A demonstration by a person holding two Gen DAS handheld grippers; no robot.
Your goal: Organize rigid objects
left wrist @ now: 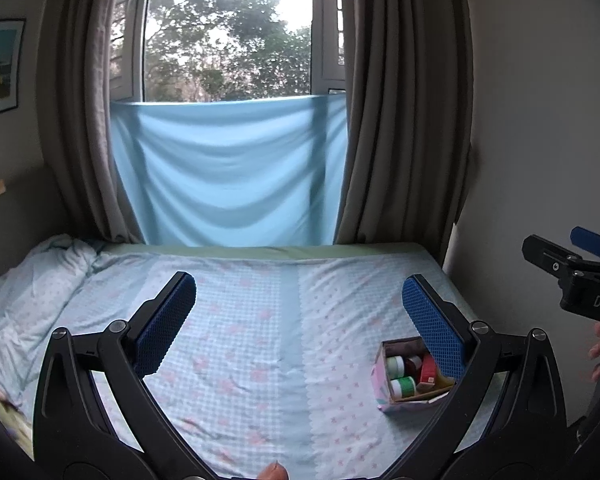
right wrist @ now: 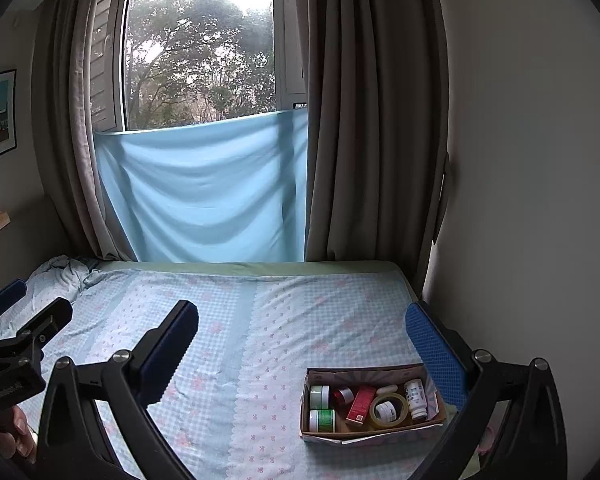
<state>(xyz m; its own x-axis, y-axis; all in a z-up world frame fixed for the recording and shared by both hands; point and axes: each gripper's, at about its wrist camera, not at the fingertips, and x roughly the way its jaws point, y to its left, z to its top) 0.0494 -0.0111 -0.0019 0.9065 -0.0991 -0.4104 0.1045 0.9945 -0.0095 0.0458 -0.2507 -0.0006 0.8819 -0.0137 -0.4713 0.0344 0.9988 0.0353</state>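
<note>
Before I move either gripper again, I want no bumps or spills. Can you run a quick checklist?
1. Left gripper open, holding nothing: ok.
2. Right gripper open, holding nothing: ok.
3. Cardboard box upright on the bedsheet: ok.
4. Red carton, tape roll, white bottle and green-lidded jars inside the box: ok.
5. Loose items left on the sheet: none visible.
6. Grippers apart from each other: ok.

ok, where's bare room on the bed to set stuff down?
Free: the wide stretch of bedsheet between the rumpled quilt at far left and the cardboard box at near right; also the strip from the box to the curtains. Crowded: inside the box, packed with jars, bottles and a tape roll.
</note>
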